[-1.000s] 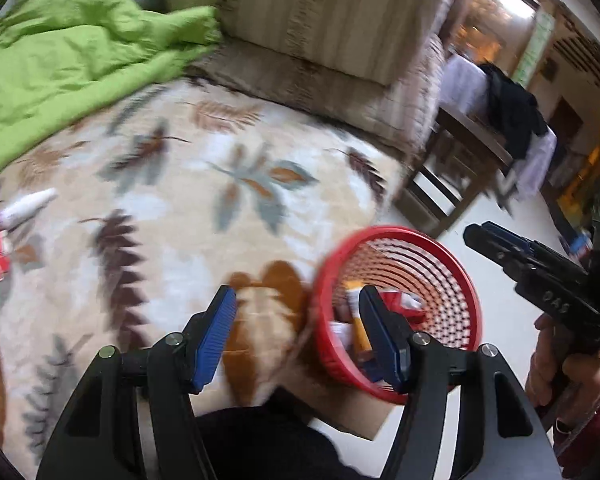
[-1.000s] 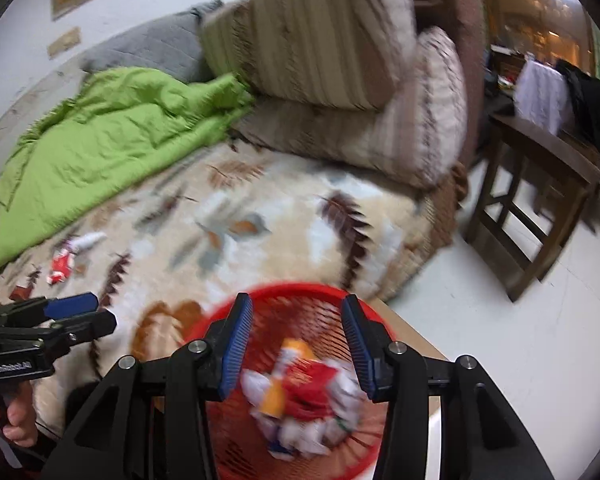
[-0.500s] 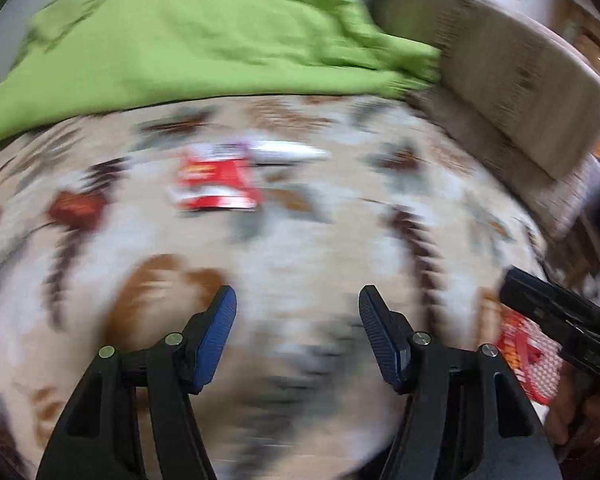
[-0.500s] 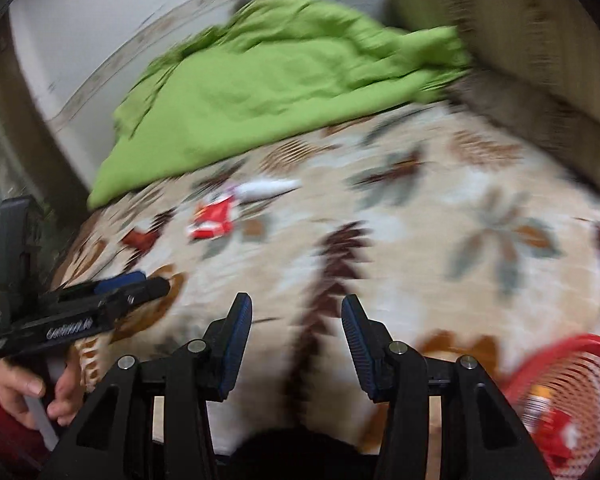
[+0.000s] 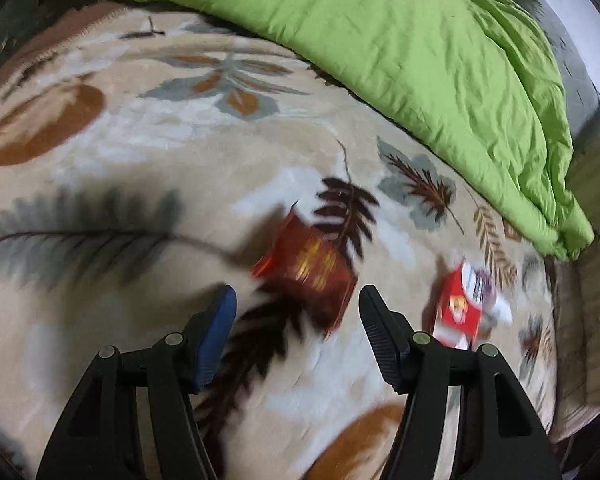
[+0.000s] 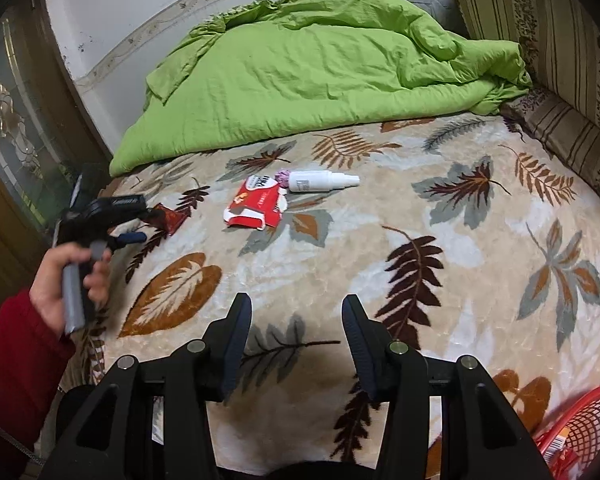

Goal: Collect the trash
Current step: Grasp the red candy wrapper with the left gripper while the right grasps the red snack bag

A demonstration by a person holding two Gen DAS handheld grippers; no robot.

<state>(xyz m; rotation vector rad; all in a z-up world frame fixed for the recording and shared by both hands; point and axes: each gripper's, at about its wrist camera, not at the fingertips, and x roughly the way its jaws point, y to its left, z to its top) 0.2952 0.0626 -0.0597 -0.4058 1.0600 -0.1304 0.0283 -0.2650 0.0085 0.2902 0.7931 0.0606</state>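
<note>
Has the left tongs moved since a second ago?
Yes. The left tongs left the red basket and crossed the leaf blanket to the dark red wrapper.

- The red and white packet [image 6: 256,204] on the bed carries dark characters on its white top panel; they are too small and blurred to read, in both views.
- The dark red wrapper [image 5: 306,270] bears gold print, smeared by motion in the left wrist view, so no word can be made out.
- The white bottle [image 6: 320,181] has a grey printed block on its side, too fine to read.
- The left gripper [image 6: 140,224], seen from the right wrist view, has pale lettering along its black body, not legible.
- No brand, number or sign can be read with certainty anywhere.
</note>
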